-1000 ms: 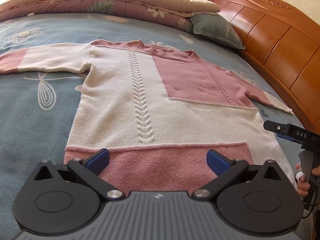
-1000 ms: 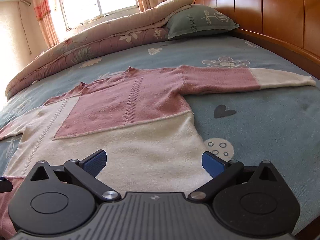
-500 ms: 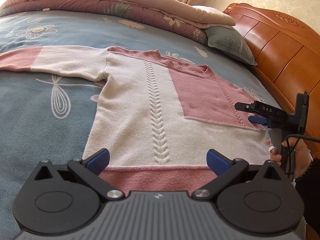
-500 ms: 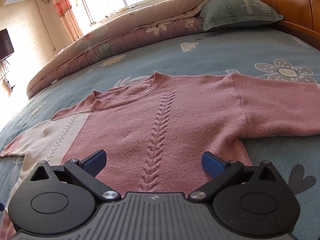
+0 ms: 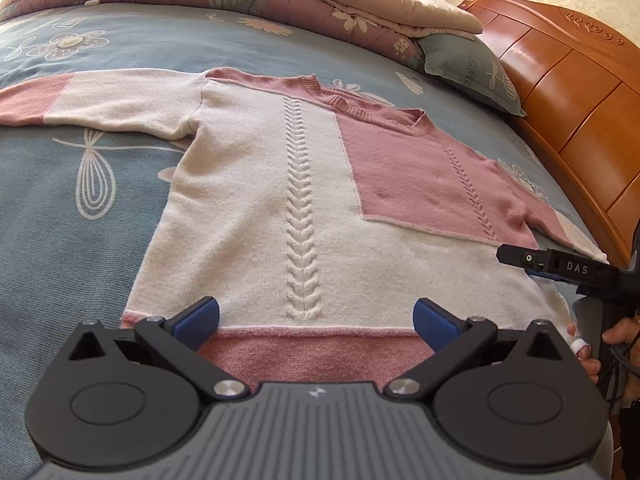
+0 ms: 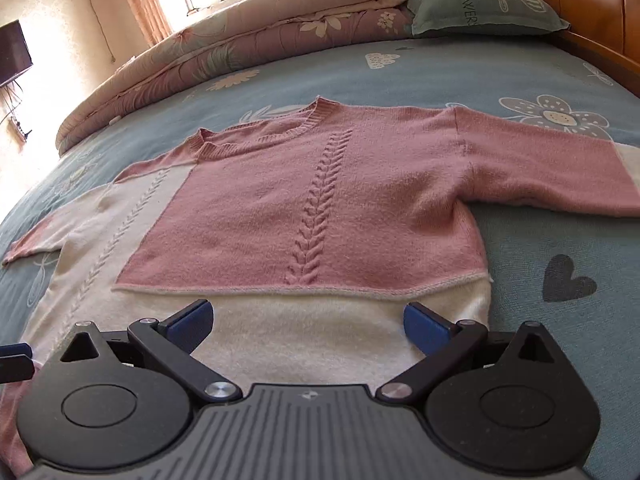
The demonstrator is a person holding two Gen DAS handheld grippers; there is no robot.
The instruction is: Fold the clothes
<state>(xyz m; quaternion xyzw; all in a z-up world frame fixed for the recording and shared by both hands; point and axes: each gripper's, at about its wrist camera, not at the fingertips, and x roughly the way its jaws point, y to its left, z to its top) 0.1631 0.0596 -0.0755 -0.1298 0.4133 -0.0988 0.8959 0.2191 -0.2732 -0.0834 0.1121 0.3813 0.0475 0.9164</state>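
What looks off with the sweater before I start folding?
Nothing stands out. The sweater lies flat and face up on the bed, both sleeves spread sideways, hem straight, no bunching or visible damage.

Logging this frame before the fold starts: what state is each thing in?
Sweater: spread flat, unfolded, both sleeves out.
Left gripper: jaws open, empty, above the pink hem.
Right gripper: jaws open, empty, above the white panel.
Quilt: rolled along the bed's far edge.
Pillow: against the headboard.

Both my wrist cameras sit low near the hem, facing the collar; they share the sweater (image 5: 256,208) (image 6: 320,216).
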